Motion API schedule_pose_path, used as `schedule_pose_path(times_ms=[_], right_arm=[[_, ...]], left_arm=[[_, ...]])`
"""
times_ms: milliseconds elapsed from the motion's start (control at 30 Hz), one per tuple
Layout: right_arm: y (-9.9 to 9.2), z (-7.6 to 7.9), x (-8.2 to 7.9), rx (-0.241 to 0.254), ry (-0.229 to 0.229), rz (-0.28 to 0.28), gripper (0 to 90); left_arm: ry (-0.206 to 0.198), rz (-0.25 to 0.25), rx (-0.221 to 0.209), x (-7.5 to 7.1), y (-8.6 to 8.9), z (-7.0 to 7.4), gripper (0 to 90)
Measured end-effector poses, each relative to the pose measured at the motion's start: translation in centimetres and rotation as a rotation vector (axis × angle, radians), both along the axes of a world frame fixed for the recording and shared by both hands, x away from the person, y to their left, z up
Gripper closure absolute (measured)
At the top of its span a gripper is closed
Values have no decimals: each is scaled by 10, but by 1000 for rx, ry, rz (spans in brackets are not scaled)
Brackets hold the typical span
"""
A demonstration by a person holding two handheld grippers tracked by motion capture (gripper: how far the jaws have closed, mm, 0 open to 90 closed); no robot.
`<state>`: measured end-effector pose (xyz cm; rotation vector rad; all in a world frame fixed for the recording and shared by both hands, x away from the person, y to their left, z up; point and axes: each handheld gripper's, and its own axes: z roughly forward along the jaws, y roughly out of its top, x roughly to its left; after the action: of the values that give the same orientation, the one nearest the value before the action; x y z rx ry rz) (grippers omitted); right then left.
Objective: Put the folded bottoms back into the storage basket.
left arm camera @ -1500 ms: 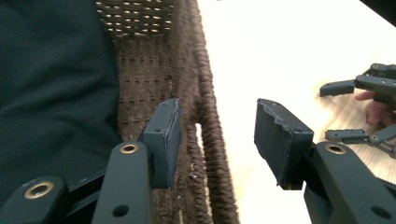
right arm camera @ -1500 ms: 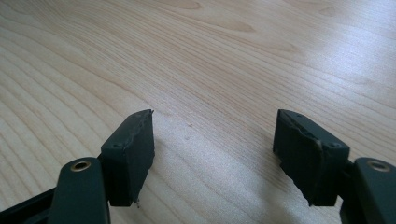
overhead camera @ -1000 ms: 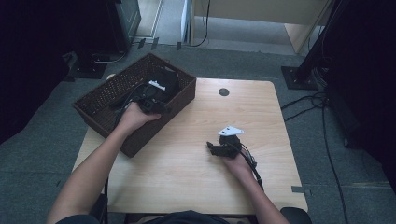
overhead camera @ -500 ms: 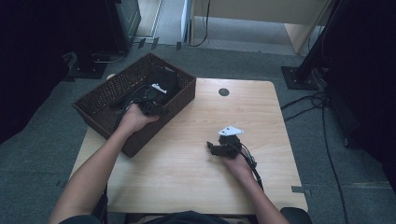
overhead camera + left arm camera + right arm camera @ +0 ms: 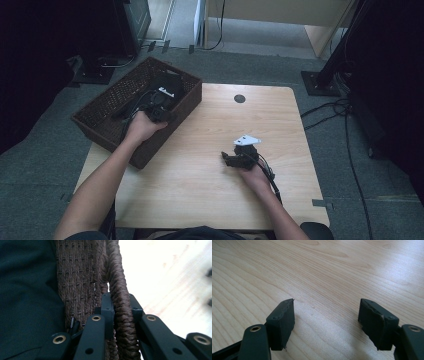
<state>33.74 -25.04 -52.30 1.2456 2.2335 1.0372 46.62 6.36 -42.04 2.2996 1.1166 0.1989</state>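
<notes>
A brown wicker basket (image 5: 172, 131) stands on the left part of the wooden table (image 5: 210, 200). My left gripper (image 5: 159, 114) reaches over its near right wall. Its jaws have just been closing, and in the left gripper view they are shut (image 5: 121, 305) on the braided basket rim (image 5: 117, 277). A black bag with white lettering (image 5: 167, 90) lies inside the basket, and it shows as a dark mass (image 5: 27, 290) beside the wall. My right gripper (image 5: 227, 159) rests low over the table's middle right. It stands open (image 5: 325, 315) above bare wood (image 5: 324, 270) with nothing between its fingers.
A small round dark cap (image 5: 239, 98) sits in the table's far middle. Cables (image 5: 345, 110) trail over the grey floor at the right. Dark equipment stands (image 5: 100, 70) crowd the floor beyond the basket.
</notes>
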Motion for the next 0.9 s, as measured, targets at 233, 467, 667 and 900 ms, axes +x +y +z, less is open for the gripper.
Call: schedule_pose_path(times_ms=[233, 467, 667, 900], right_arm=[[0, 0, 0, 2, 0, -1, 293], [0, 0, 0, 3, 0, -3, 293], [1, 0, 0, 3, 1, -5, 294], [1, 0, 0, 3, 2, -6, 296]], left_arm=[[3, 138, -3, 11, 27, 0, 800], [3, 256, -11, 26, 56, 0, 799], [3, 321, 5, 43, 62, 1, 798], [9, 375, -13, 59, 64, 1, 795]])
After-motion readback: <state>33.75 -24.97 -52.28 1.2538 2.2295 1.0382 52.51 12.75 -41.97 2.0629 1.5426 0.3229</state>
